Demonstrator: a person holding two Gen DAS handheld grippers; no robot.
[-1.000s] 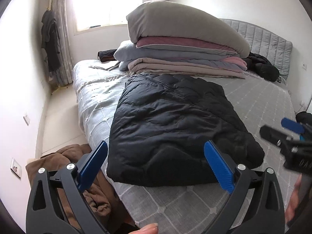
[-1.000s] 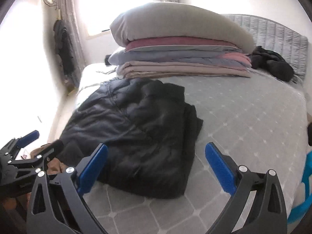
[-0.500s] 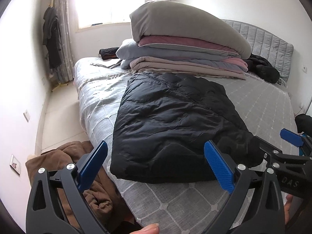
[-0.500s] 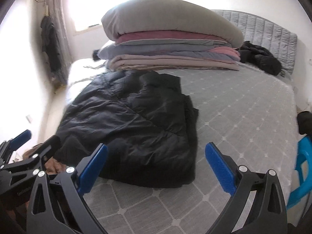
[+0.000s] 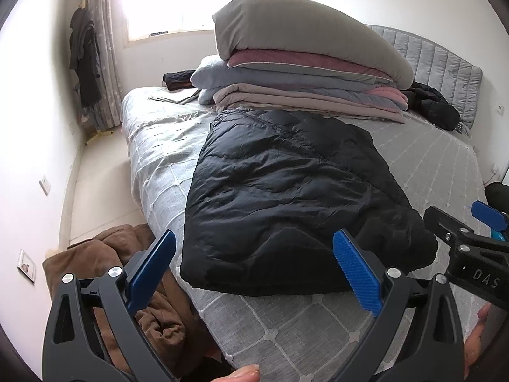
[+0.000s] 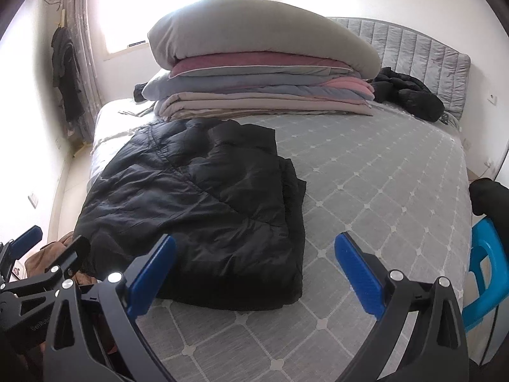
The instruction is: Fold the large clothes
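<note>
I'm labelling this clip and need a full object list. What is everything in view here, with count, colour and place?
puffer jacket: 1, black, lying folded on the near left part of the bed
bed: 1, grey quilted cover, fills the middle of the room
stack of folded bedding: 1 pile, grey, maroon, blue-grey, pink and beige, at the far end of the bed
dark garment: 1, black, by the headboard
headboard: 1, grey padded, far right
brown cloth: 1 heap, on the floor left of the bed
hanging clothes: dark, by the curtain
blue chair: 1, right of the bed
left gripper: open, empty
right gripper: open, empty
</note>
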